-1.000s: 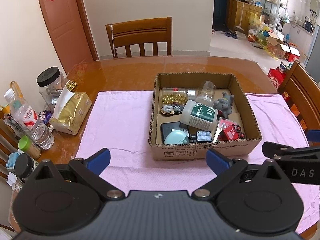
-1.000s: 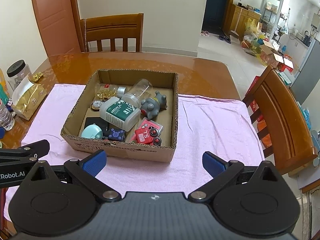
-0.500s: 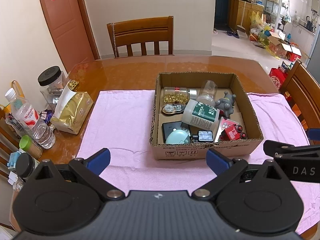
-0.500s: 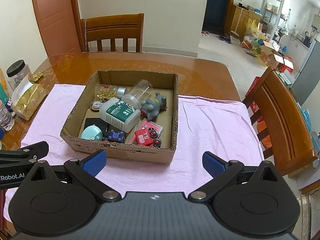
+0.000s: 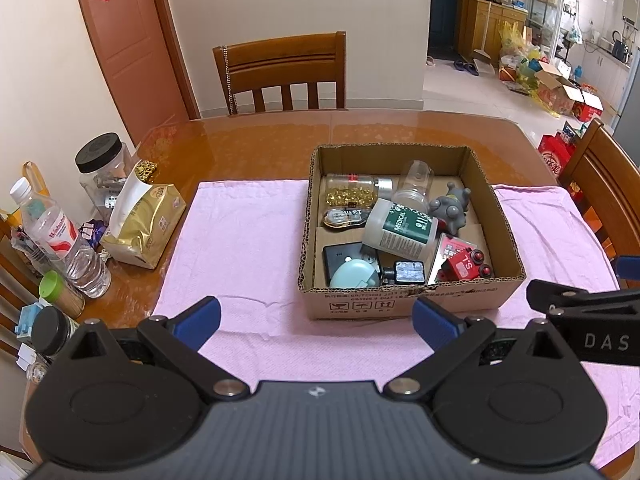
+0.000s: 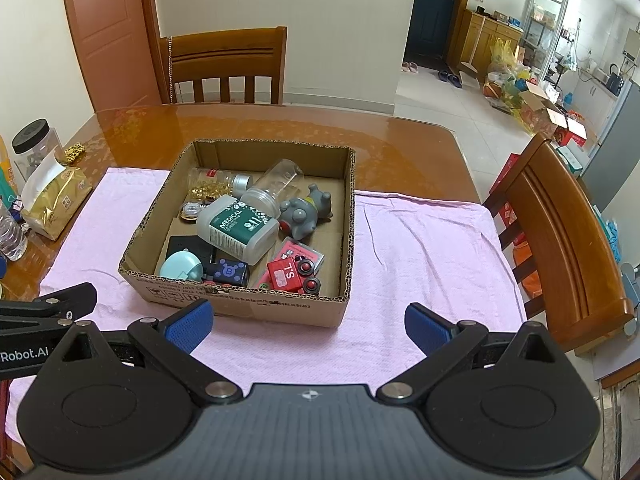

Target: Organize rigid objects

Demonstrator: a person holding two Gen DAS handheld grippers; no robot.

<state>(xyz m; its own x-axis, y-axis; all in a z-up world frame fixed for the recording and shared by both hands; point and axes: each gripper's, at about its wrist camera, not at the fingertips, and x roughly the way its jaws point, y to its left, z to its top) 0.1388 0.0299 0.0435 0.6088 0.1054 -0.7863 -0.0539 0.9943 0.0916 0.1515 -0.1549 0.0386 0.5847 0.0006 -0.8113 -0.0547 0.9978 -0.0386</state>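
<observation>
An open cardboard box sits on a pink cloth. Inside lie a white and green medical bottle, a grey toy figure, a clear jar, a bottle of yellow capsules, a red toy block, a teal round case and a black device. My left gripper is open, near the box's front wall. My right gripper is open too, in front of the box's right corner.
At the table's left edge stand a gold tissue pack, a water bottle, a black-lidded jar and small containers. A wooden chair stands at the far side, another chair on the right.
Both views have shifted slightly; the box sits a little farther from the fingertips. Both grippers remain open and nothing in the box has moved.
</observation>
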